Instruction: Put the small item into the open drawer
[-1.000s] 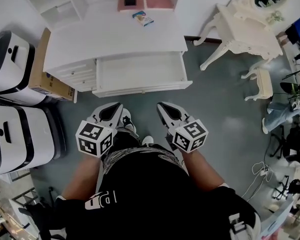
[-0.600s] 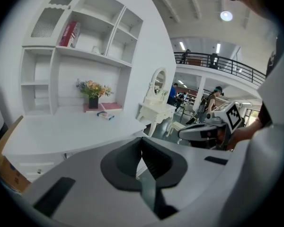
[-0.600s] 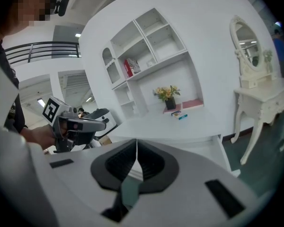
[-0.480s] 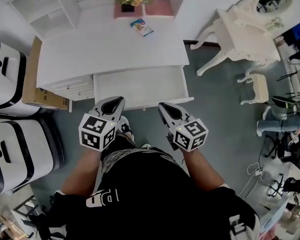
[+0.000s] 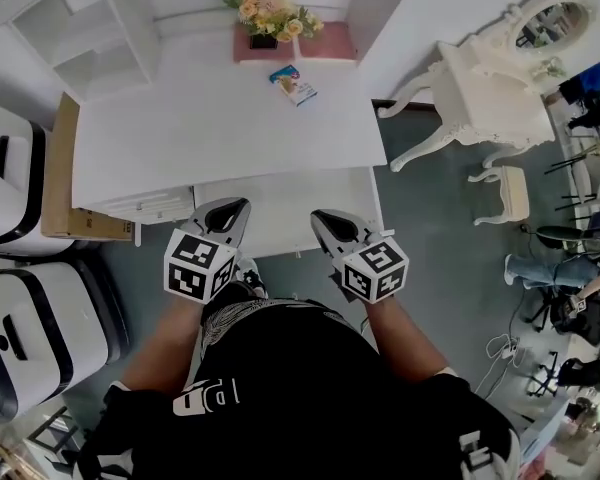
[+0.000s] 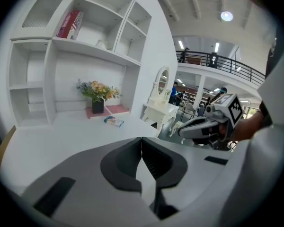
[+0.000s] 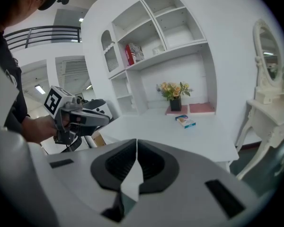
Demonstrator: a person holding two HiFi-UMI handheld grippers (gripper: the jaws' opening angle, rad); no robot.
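The small item, a blue and white box (image 5: 293, 84), lies at the back of the white desk (image 5: 200, 128), far beyond both grippers; it also shows as the box (image 6: 114, 121) in the left gripper view and the box (image 7: 185, 121) in the right gripper view. The open drawer (image 5: 280, 218) juts out from the desk front, partly hidden behind the grippers. My left gripper (image 5: 240, 206) hangs over its left part, shut and empty, its jaws (image 6: 141, 139) meeting. My right gripper (image 5: 318, 216) hangs over the drawer's right part, shut with nothing in it, jaws (image 7: 136, 141) touching.
A flower pot (image 5: 267, 16) stands on a pink mat at the desk's back edge, with a shelf unit (image 5: 80, 18) beside it. An ornate white vanity (image 5: 490, 78) and a stool (image 5: 505, 193) stand to the right. White machines (image 5: 20, 298) and a cardboard box (image 5: 55, 188) stand to the left.
The person has stepped toward the desk: the desk and drawer have slid nearer, and both grippers now overlap the drawer's front. Both jaws stay shut.
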